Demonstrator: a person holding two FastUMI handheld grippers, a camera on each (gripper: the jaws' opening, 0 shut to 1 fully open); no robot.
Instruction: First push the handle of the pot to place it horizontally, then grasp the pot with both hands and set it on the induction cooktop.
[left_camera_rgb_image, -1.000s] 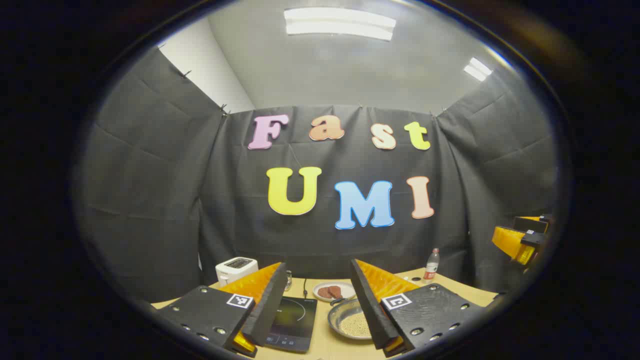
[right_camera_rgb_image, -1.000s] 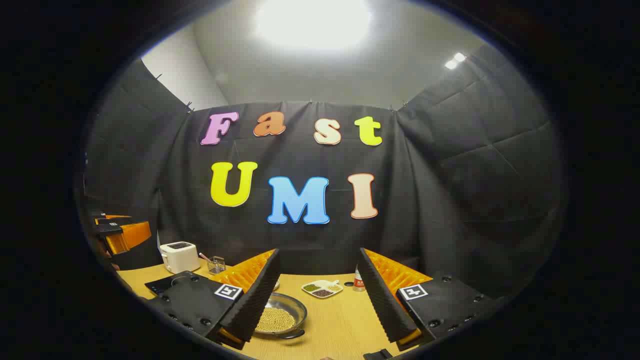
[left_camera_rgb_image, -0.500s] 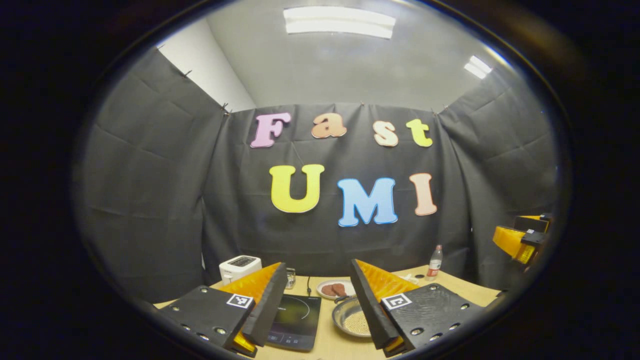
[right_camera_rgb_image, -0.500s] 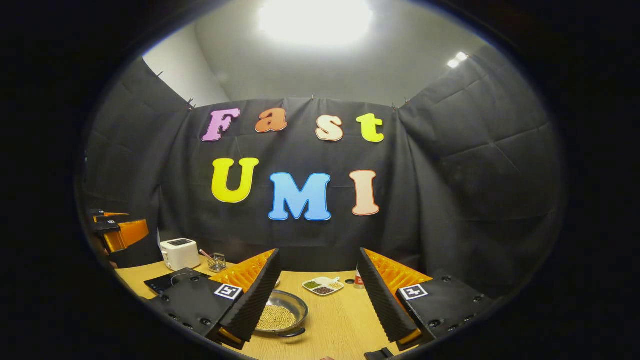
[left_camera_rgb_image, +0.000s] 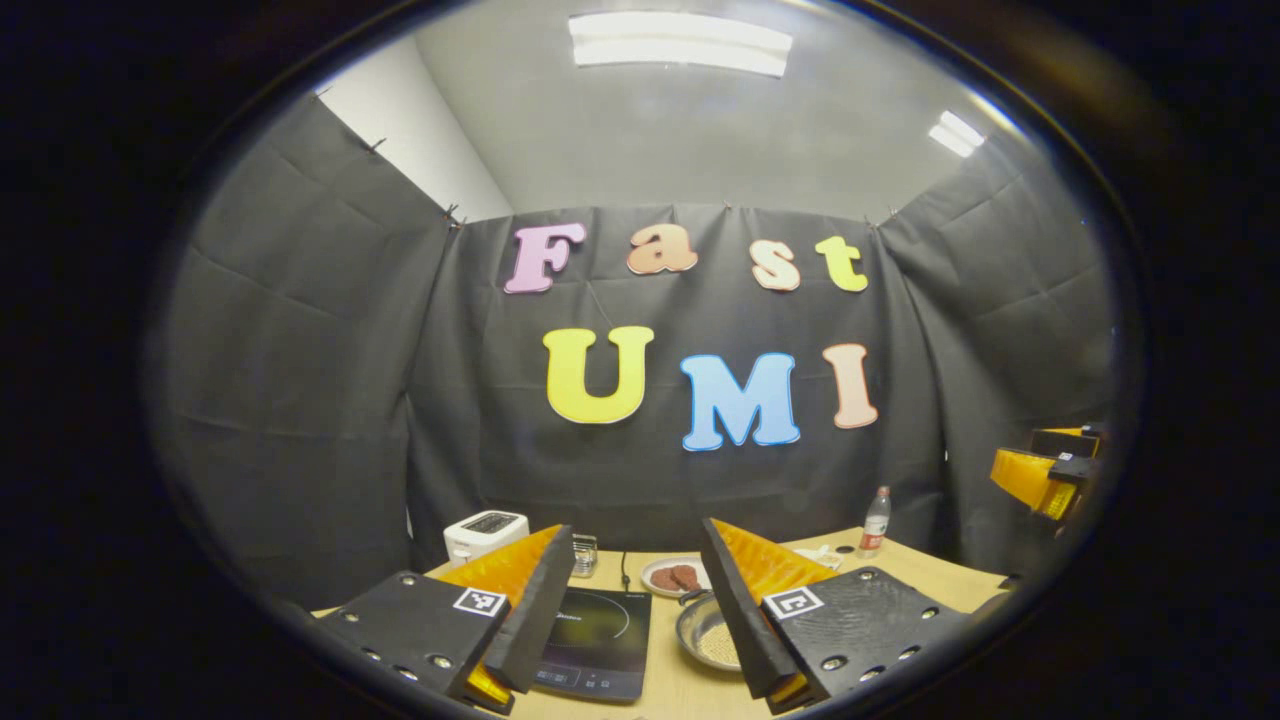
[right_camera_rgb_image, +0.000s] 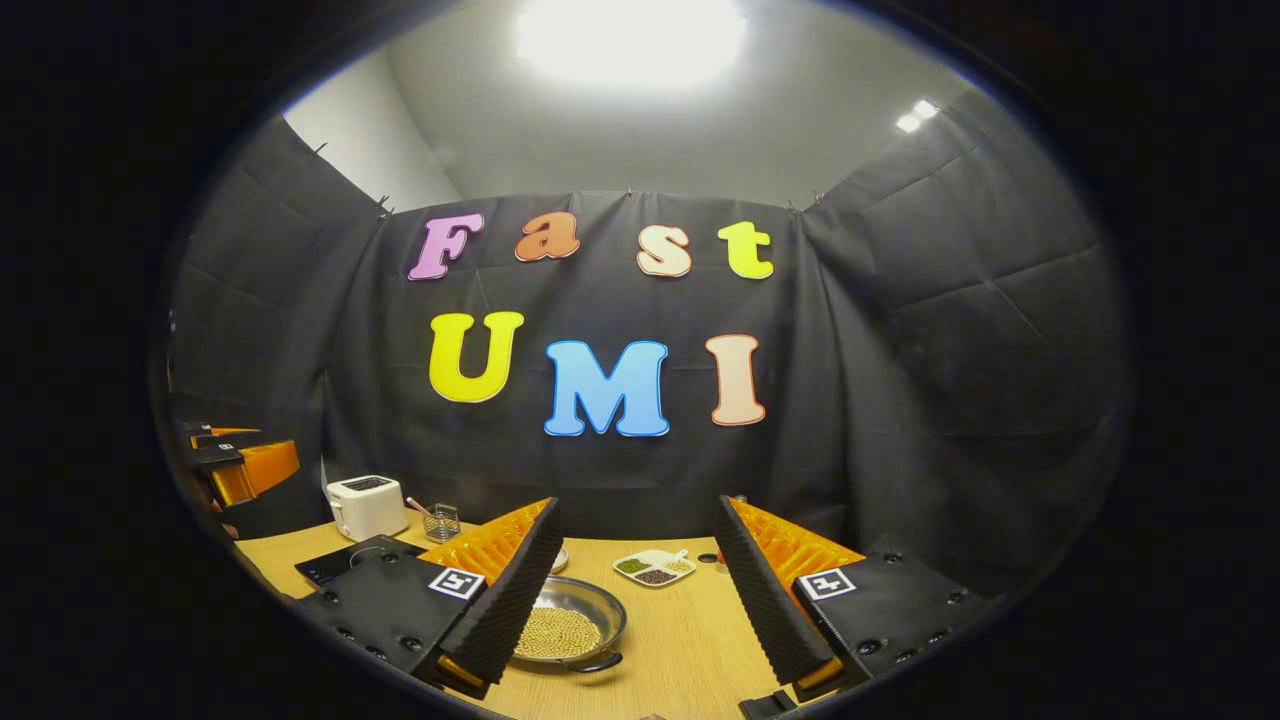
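A shallow metal pot (right_camera_rgb_image: 570, 630) full of pale grains sits on the wooden table (right_camera_rgb_image: 680, 645), with a dark handle (right_camera_rgb_image: 596, 663) on its near side. In the left gripper view the pot (left_camera_rgb_image: 703, 637) is half hidden behind one of my fingers, just right of the black induction cooktop (left_camera_rgb_image: 597, 640). My left gripper (left_camera_rgb_image: 635, 625) is open above the table's near edge, empty. My right gripper (right_camera_rgb_image: 635, 615) is open too, holding nothing, with the pot behind its left finger. The cooktop (right_camera_rgb_image: 345, 562) lies left of the pot.
At the back left stand a white toaster (right_camera_rgb_image: 368, 505) and a small wire basket (right_camera_rgb_image: 441, 522). A divided dish (right_camera_rgb_image: 655, 568) lies behind the pot. Farther back are a plate (left_camera_rgb_image: 675, 577) of brown pieces and a bottle (left_camera_rgb_image: 875, 520). The other gripper (left_camera_rgb_image: 1045, 470) hangs far right.
Both views have shifted slightly: table objects sit a little higher and more to the right. The pot is now more hidden behind my left gripper's finger. Both grippers remain open.
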